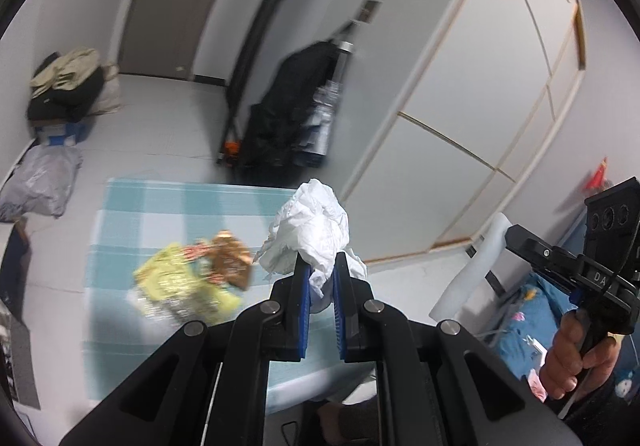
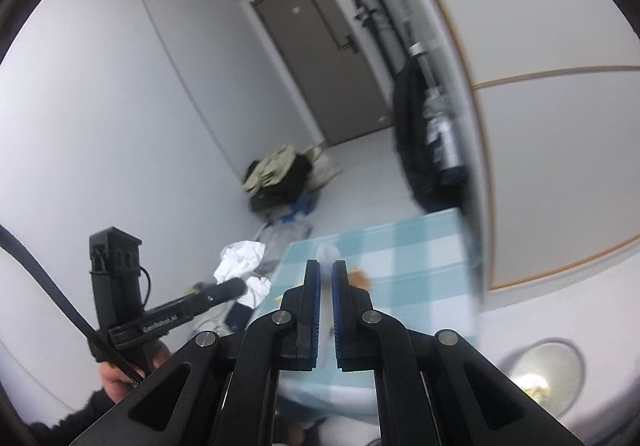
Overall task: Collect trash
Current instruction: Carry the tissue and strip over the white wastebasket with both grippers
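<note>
Left claw pinching crumpled white tissue above the checked counter.

The left claw (image 1: 321, 274) has its blue pads (image 1: 306, 286) pressed onto the lower tail of a crumpled white tissue (image 1: 314, 230); the wad is creased and puffy, its long axis running up from the pads toward 12 o'clock, bulk on top. Toward 9 o'clock of it, on the blue-and-white checked counter (image 1: 168, 202), lie a yellow wrapper (image 1: 176, 282) and a brown wrapper (image 1: 232, 258), blurred. The right claw (image 2: 326, 278) hovers over the counter with its pads nearly together, a narrow gap between them, gripping nothing.
</note>
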`<move>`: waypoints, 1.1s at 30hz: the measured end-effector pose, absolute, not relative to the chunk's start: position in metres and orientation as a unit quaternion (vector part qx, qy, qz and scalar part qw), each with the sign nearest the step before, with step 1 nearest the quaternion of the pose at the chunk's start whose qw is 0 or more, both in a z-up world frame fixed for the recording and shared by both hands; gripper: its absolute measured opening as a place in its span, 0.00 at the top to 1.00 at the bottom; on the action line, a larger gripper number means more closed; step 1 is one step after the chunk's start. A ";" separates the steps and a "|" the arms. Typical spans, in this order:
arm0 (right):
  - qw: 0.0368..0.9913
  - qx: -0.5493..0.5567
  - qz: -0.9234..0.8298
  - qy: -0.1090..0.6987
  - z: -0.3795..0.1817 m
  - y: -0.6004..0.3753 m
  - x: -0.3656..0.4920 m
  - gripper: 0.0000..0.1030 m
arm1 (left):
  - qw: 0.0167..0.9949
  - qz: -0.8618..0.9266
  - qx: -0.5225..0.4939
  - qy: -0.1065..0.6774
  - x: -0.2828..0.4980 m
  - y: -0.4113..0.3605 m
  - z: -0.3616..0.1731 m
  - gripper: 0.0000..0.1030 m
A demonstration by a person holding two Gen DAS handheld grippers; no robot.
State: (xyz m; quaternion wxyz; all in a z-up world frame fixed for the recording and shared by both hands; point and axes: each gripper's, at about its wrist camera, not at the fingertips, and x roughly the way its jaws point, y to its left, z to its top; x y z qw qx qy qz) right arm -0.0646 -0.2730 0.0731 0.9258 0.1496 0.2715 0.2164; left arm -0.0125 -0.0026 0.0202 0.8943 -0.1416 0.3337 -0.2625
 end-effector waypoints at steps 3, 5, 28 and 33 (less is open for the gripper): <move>0.933 0.152 0.190 0.265 0.070 -0.303 -0.075 0.95 | 0.884 -0.290 -0.125 0.345 -0.008 -0.037 0.024 0.94; 0.936 0.163 0.170 0.261 0.067 -0.328 -0.082 0.95 | 0.872 -0.314 -0.120 0.356 -0.003 -0.062 0.023 0.94; 0.871 0.269 -0.017 0.410 -0.114 -0.531 -0.046 0.95 | 0.723 -0.415 -0.043 0.551 0.058 -0.283 -0.106 0.94; 0.841 0.295 -0.014 0.453 -0.166 -0.543 -0.030 0.95 | 0.705 -0.402 -0.025 0.583 0.061 -0.302 -0.130 0.94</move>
